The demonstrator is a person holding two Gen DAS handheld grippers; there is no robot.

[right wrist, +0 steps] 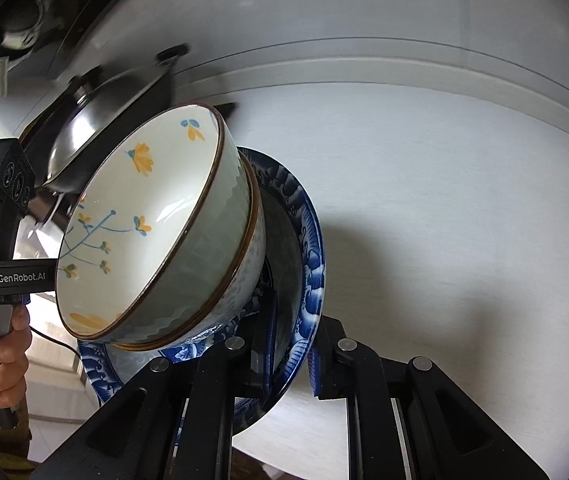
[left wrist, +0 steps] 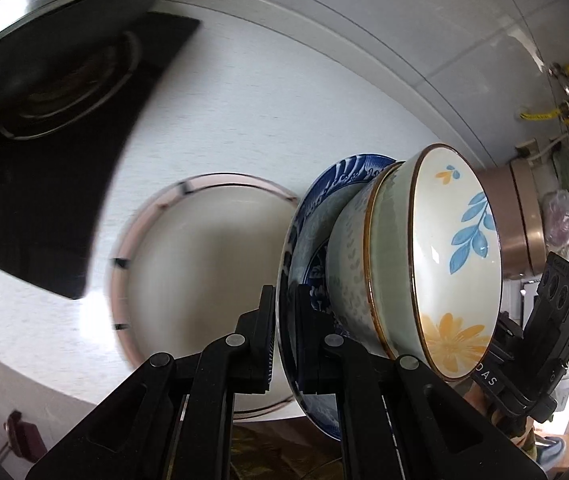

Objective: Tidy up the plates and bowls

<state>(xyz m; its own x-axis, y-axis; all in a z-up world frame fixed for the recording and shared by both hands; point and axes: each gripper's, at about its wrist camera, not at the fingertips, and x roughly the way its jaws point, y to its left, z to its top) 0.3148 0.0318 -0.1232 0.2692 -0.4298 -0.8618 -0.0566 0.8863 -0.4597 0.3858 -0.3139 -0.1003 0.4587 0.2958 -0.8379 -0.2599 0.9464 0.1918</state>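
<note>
1. The worktop is pale, faintly streaked, with a raised lip along its far edge.
2. A white plate with a pink, black-ticked rim lies flat on it.
3. Beyond that plate and to its left sits a black hob, set into the worktop.

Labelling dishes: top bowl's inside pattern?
White, with blue leaves and yellow flowers, top bowl; right wrist view.

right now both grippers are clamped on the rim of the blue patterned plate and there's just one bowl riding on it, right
Not quite. The left gripper and right gripper are each clamped on the rim of the blue patterned plate, but two nested bowls ride on it: the floral bowl sits inside a second bowl. Both wrist views show the two brown rims.
</note>
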